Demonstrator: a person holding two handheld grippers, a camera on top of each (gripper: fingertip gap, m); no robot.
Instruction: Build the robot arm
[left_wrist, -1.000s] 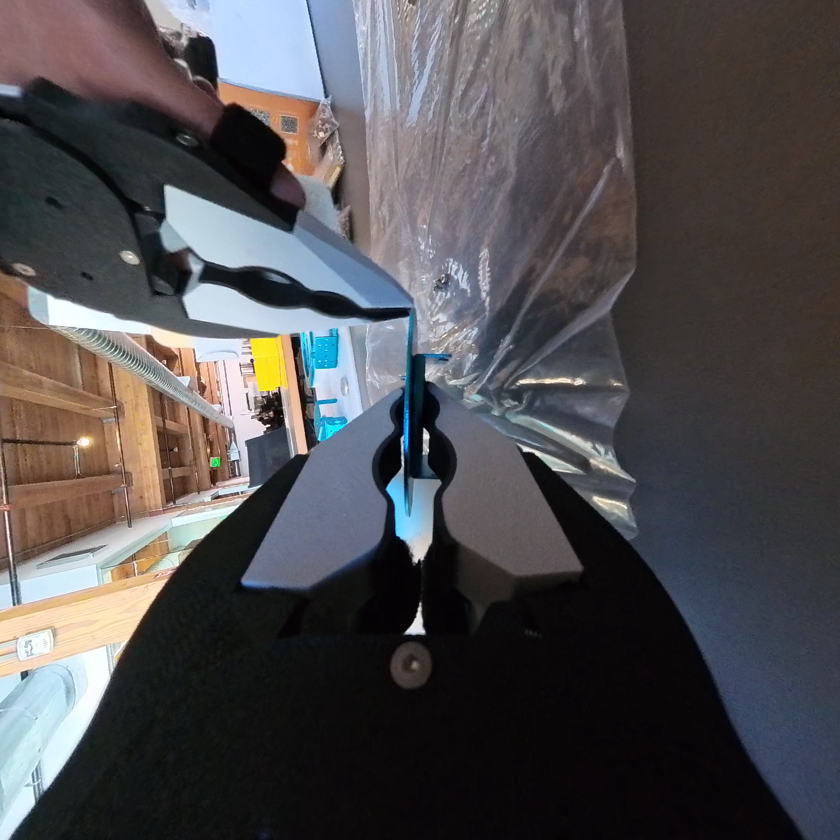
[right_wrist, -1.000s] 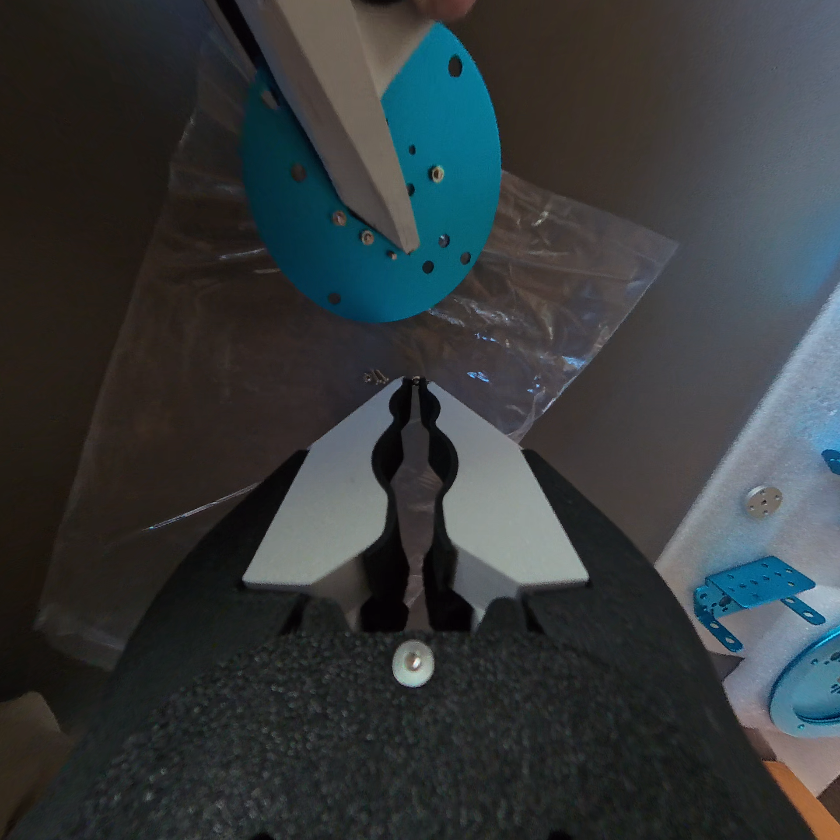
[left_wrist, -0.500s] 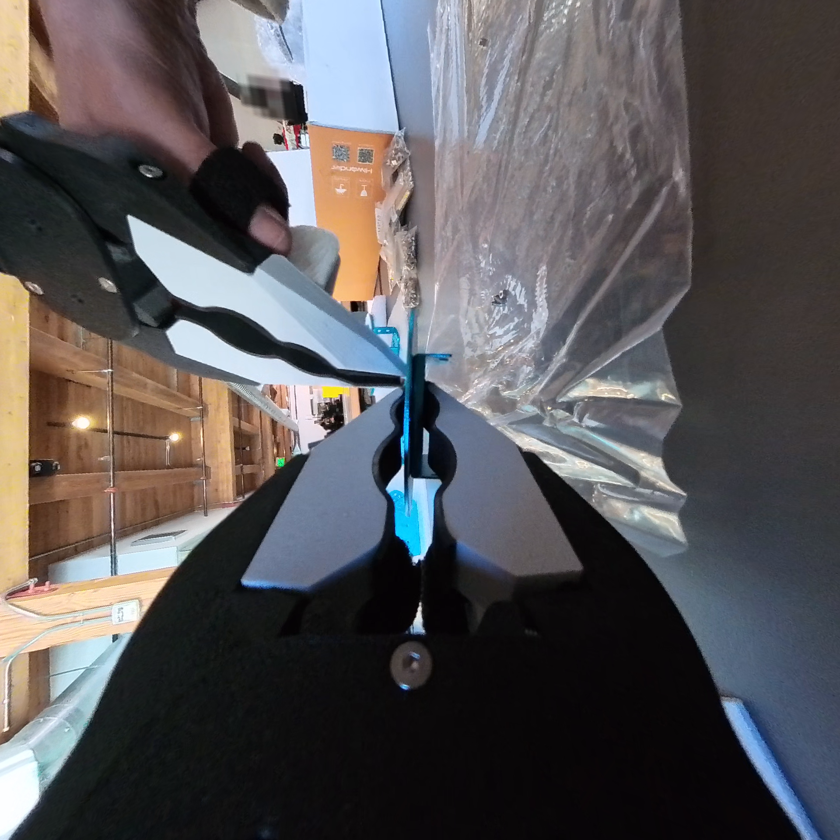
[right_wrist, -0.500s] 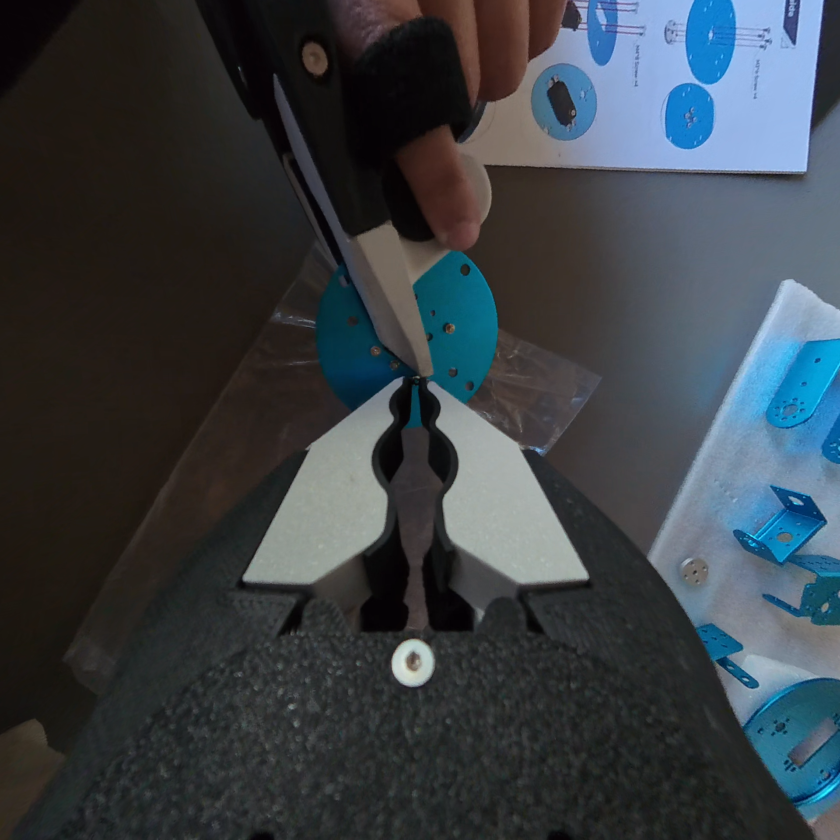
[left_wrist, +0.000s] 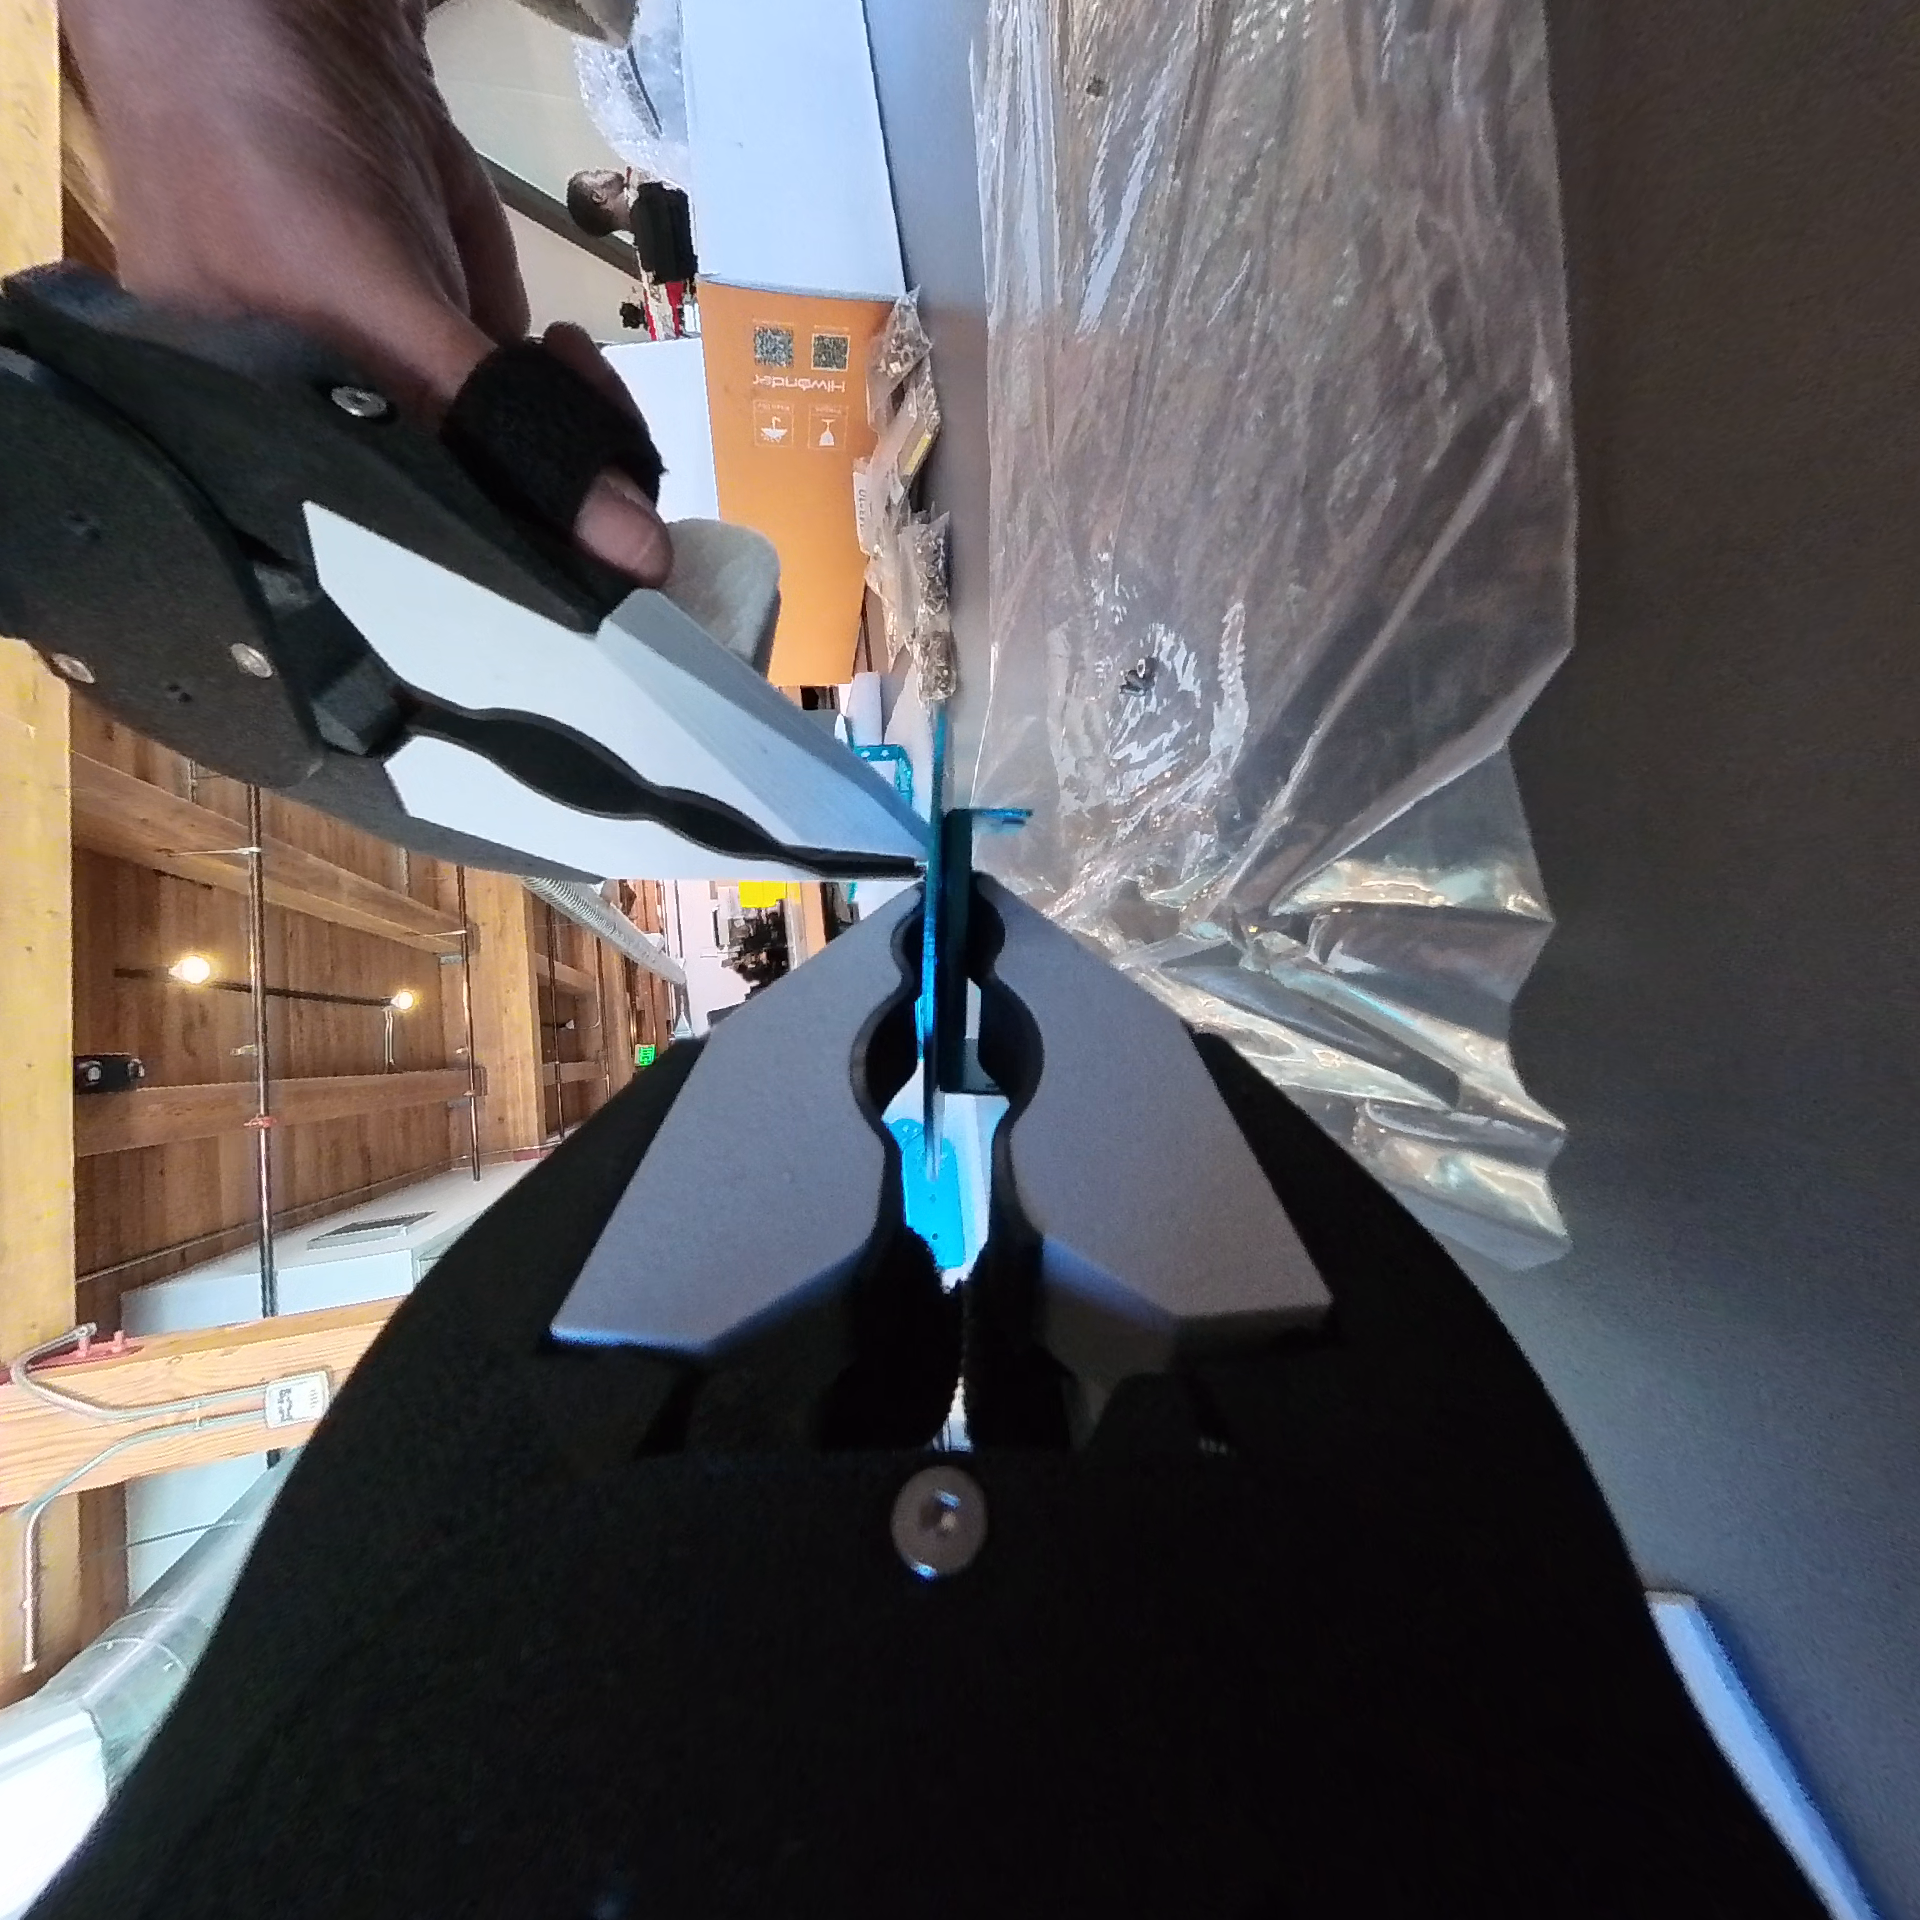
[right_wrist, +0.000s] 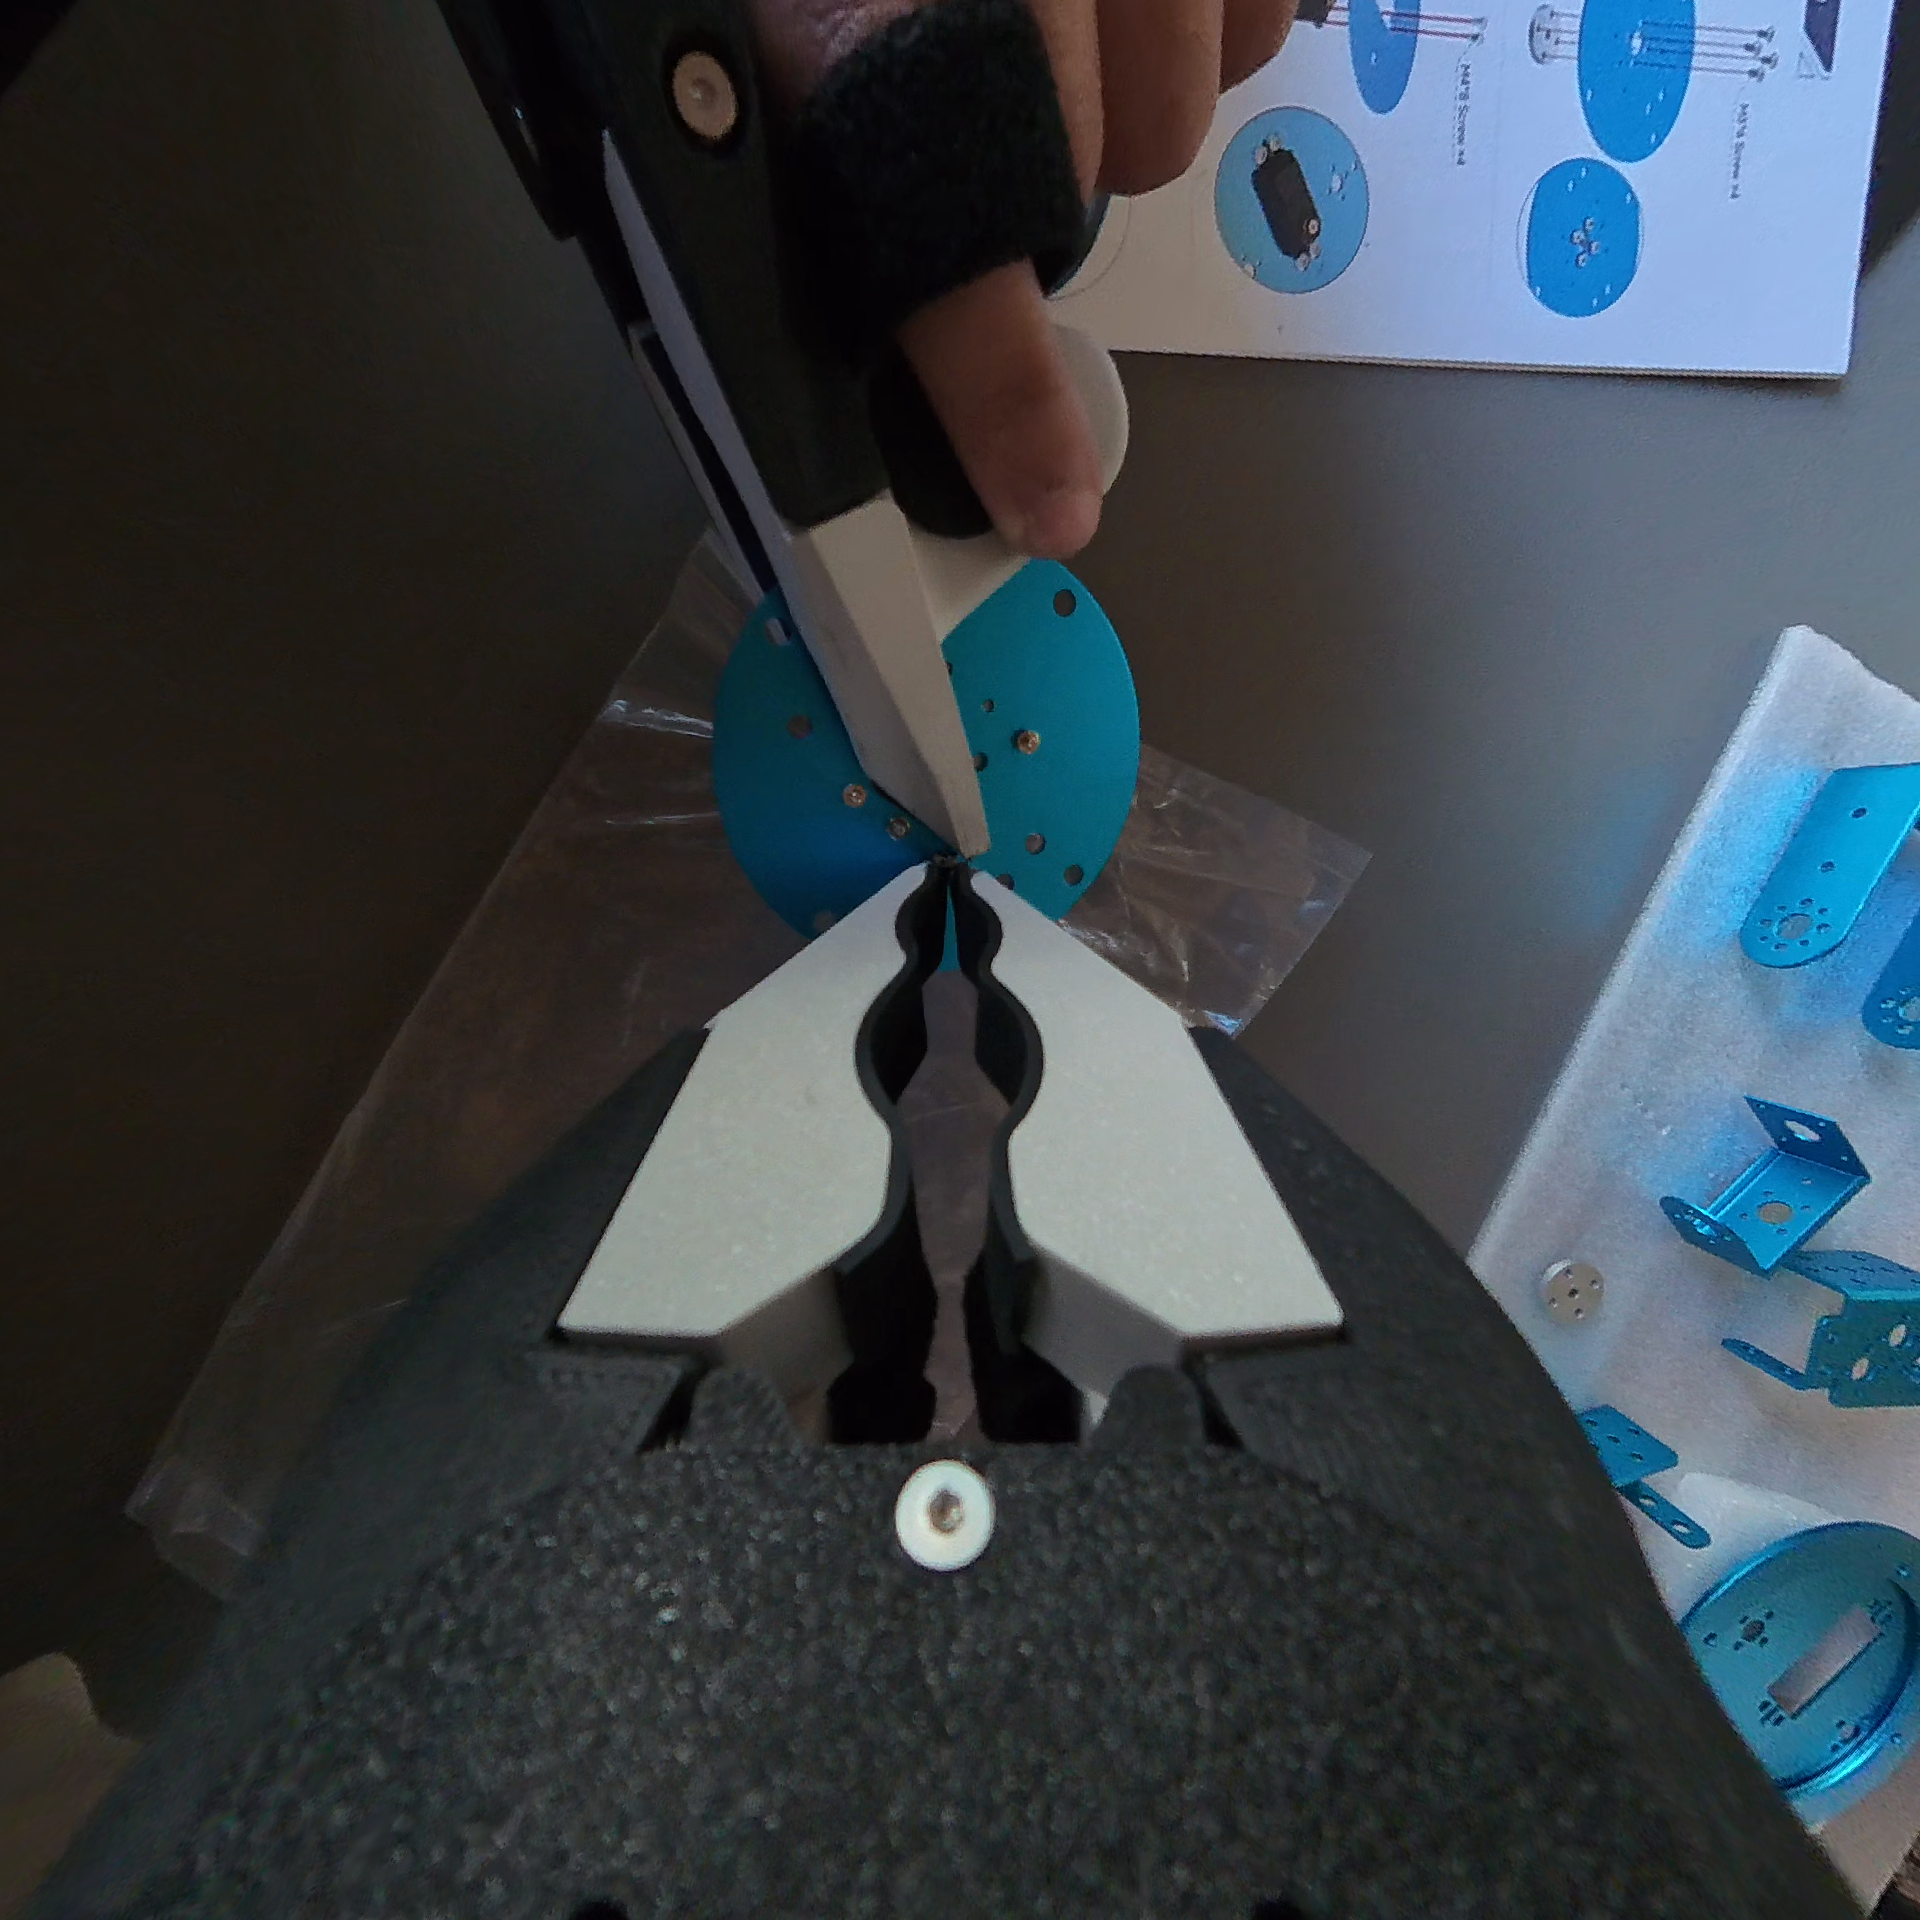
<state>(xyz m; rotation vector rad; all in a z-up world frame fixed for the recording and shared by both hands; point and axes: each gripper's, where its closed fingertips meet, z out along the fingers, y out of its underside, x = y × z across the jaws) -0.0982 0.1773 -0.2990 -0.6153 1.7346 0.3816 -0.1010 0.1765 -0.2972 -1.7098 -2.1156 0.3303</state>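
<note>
My left gripper (left_wrist: 951, 894) is shut on a round blue metal disc (left_wrist: 948, 987), seen edge-on between its jaws. In the right wrist view the disc (right_wrist: 1049, 727) faces me, full of small holes, with the left gripper (right_wrist: 961, 821) coming down from above in a person's hand. My right gripper (right_wrist: 951, 873) is shut on a tiny dark screw (right_wrist: 948, 862) at its tips, which touch the disc's face near its lower middle. In the left wrist view the right gripper (left_wrist: 914, 860) comes in from the upper left and meets the disc.
A clear plastic bag (right_wrist: 1195, 883) lies on the dark table under the disc, with a few loose screws (left_wrist: 1138, 675) on it. A white foam tray (right_wrist: 1662, 1039) with blue brackets is at the right. A printed sheet (right_wrist: 1455, 260) lies at the back. An orange box (left_wrist: 790, 468) stands behind. My two grippers' fingertips are within a few centimetres of each other.
The right gripper has lifted from the bag and closed in on the disc, so its tips now touch the disc's face. The left gripper keeps hold of the disc.
</note>
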